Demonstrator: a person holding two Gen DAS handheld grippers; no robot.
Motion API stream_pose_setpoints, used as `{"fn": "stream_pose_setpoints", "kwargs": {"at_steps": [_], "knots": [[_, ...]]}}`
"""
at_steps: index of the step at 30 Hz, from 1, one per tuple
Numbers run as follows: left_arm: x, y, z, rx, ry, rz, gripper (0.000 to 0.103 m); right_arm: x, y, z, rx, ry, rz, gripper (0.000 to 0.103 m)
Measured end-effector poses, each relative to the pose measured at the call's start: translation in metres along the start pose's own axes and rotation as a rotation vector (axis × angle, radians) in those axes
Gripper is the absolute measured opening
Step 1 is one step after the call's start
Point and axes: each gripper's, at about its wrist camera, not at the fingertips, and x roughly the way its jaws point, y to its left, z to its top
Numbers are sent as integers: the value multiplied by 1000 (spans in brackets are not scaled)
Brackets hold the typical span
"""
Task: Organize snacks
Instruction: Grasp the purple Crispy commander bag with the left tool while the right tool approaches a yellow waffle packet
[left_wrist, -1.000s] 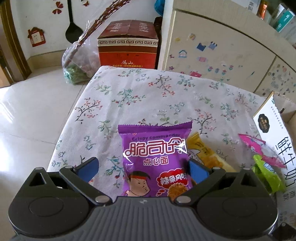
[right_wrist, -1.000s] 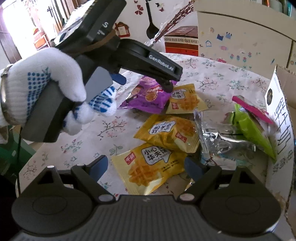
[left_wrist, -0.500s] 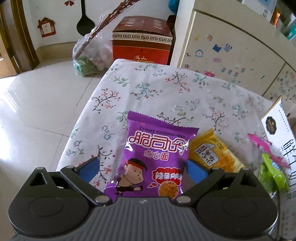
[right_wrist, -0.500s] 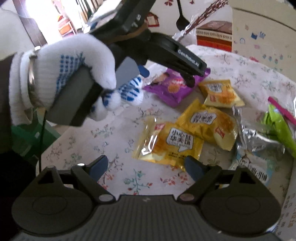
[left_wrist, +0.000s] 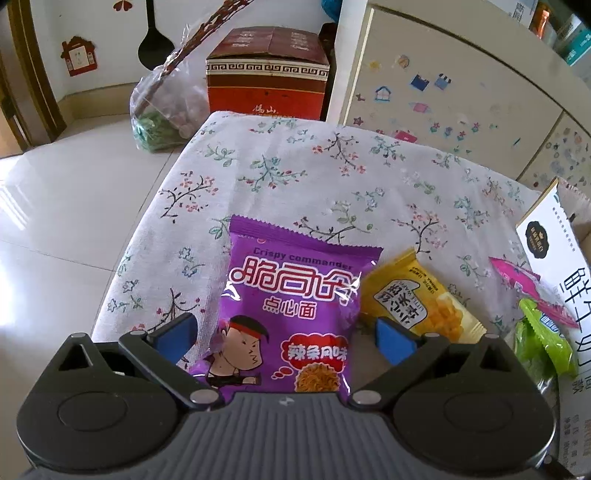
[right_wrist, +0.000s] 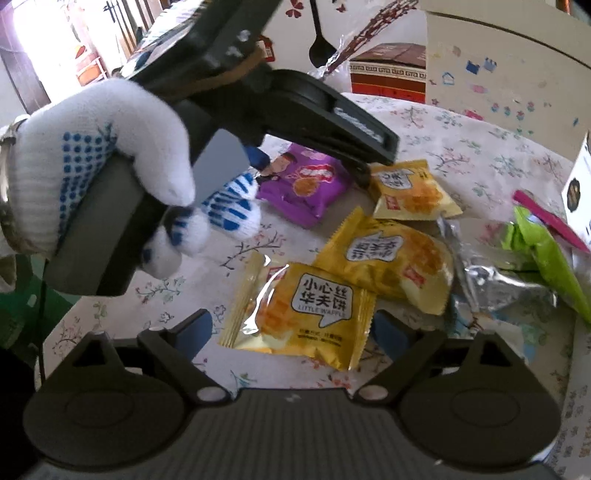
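A purple snack packet (left_wrist: 291, 314) lies flat on the floral tablecloth (left_wrist: 332, 173). My left gripper (left_wrist: 284, 336) is open around it, both blue pads clear of its sides. The right wrist view shows that same left gripper (right_wrist: 310, 170) in a white gloved hand (right_wrist: 92, 177), tips down at the purple packet (right_wrist: 306, 181). My right gripper (right_wrist: 293, 330) has its jaws opening. A yellow waffle packet (right_wrist: 299, 310) lies on the cloth between them, untouched by the pads. Two more yellow packets (right_wrist: 391, 258) (right_wrist: 410, 188) lie just beyond it.
A crumpled silver wrapper (right_wrist: 495, 280), a green packet (right_wrist: 546, 258) and a pink packet (right_wrist: 546, 218) lie at the right beside a white carton (left_wrist: 554, 280). Past the table's far edge stand a red box (left_wrist: 266, 74), a plastic bag (left_wrist: 166, 110) and a stickered cabinet (left_wrist: 461, 92).
The purple packet has tilted a little to the left between the left fingers. The right gripper shifted across the table and its fingers now stand slightly wider around the near yellow packet.
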Motion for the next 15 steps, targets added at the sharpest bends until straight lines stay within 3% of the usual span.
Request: {"fn": "stream_pose_setpoints", "kwargs": {"at_steps": [7, 9, 11, 15], "knots": [[4, 0, -4, 16, 8, 19, 103, 5, 8, 0, -18, -17, -58, 95], [4, 1, -4, 9, 7, 16, 102, 4, 7, 1, -15, -20, -66, 90], [4, 1, -4, 17, 7, 26, 100, 3, 6, 2, -26, -21, -82, 79], [0, 0, -4, 30, -6, 23, 86, 0, 3, 2, -19, -26, -78, 65]]}}
